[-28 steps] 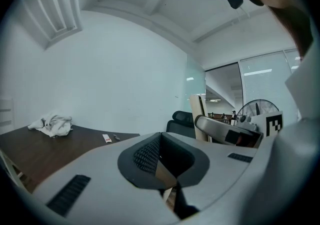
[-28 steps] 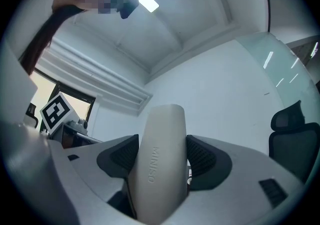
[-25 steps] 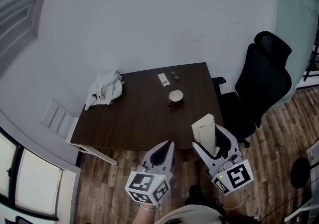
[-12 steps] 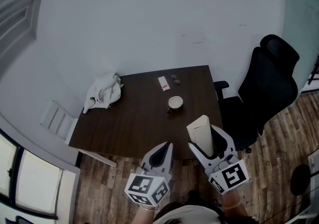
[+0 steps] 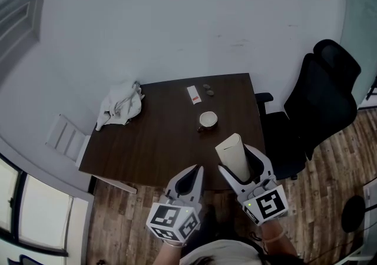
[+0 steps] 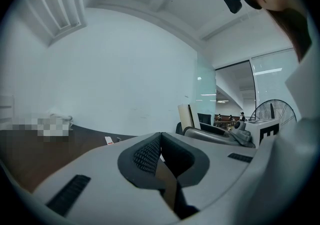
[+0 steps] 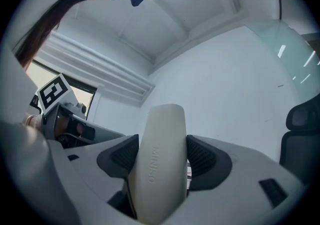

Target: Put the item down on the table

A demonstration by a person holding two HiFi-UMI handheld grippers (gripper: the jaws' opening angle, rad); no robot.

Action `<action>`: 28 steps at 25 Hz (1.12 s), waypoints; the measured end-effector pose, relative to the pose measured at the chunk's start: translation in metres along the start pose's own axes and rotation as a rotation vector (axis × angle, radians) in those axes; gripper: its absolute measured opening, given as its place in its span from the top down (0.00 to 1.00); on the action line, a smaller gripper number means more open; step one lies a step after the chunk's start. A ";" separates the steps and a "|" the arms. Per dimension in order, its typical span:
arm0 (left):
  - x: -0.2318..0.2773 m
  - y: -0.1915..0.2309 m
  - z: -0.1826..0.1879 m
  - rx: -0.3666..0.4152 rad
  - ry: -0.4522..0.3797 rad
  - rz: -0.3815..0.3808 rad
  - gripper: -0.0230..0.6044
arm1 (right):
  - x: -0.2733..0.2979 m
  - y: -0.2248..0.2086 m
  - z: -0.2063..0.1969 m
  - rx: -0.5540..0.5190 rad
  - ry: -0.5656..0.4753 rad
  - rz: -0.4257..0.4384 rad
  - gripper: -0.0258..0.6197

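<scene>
A cream, flattened case [image 5: 233,156] stands up between the jaws of my right gripper [image 5: 240,162], which is shut on it, just over the near right edge of the dark wooden table [image 5: 159,140]. In the right gripper view the case [image 7: 160,164] fills the gap between both pads. My left gripper [image 5: 194,175] hangs beside it, short of the table's near edge, jaws pressed together with nothing in them [image 6: 159,154].
On the table lie a crumpled white cloth [image 5: 120,104] at the far left, a cup [image 5: 207,119], a small white card [image 5: 193,94] and two small dark things [image 5: 208,89]. A black office chair [image 5: 321,99] stands to the right, a white wall behind.
The right gripper with the case has shifted left and slightly forward, closer to the table's near edge. The left gripper has barely moved.
</scene>
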State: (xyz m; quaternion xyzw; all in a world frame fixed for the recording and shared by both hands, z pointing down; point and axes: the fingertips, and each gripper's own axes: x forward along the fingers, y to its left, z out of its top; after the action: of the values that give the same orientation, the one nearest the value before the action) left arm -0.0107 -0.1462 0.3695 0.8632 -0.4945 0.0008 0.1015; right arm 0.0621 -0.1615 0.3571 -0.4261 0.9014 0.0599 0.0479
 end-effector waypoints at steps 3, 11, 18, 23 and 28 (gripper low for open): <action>0.012 0.011 0.004 0.003 -0.002 -0.009 0.93 | 0.015 -0.003 -0.009 -0.024 0.025 0.007 0.49; 0.044 0.041 0.017 0.007 -0.010 -0.040 0.93 | 0.060 -0.014 -0.030 -0.104 0.034 0.027 0.49; 0.063 0.074 0.026 0.006 -0.013 -0.057 0.93 | 0.097 -0.019 -0.057 -0.121 0.098 0.030 0.49; 0.073 0.093 0.028 -0.001 -0.012 -0.070 0.93 | 0.116 -0.019 -0.080 -0.144 0.158 0.046 0.49; 0.083 0.111 0.031 -0.008 -0.014 -0.079 0.93 | 0.135 -0.017 -0.101 -0.121 0.228 0.056 0.49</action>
State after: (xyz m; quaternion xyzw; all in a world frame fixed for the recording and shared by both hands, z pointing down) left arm -0.0667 -0.2768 0.3667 0.8816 -0.4608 -0.0116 0.1014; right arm -0.0137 -0.2899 0.4373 -0.4068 0.9073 0.0668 -0.0823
